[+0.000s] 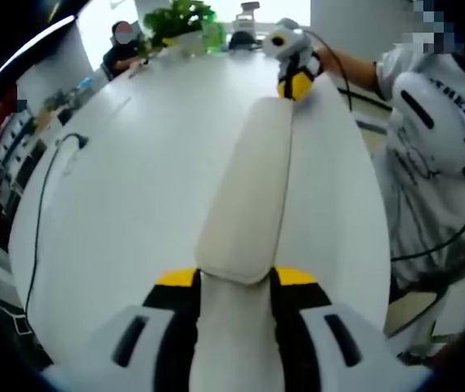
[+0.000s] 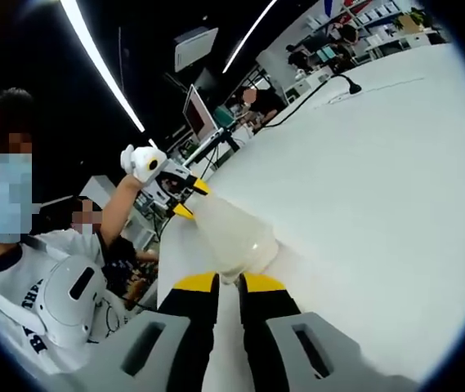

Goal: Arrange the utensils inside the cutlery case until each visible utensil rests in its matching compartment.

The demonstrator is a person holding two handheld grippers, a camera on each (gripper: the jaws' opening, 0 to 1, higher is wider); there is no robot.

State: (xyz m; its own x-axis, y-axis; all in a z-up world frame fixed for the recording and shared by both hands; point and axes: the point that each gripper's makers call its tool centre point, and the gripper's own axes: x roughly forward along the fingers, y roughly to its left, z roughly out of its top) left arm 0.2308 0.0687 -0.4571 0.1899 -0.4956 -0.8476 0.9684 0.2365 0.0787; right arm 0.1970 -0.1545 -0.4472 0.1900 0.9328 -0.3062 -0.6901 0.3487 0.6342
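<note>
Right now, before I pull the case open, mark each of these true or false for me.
1. Both grippers clamp the cutlery case: true; left gripper, right gripper.
2. The case lies flat on the table: false; it is held up between the grippers.
3. A black cable runs across the table: true.
4. Loose utensils lie on the table: false; none can be seen.
</note>
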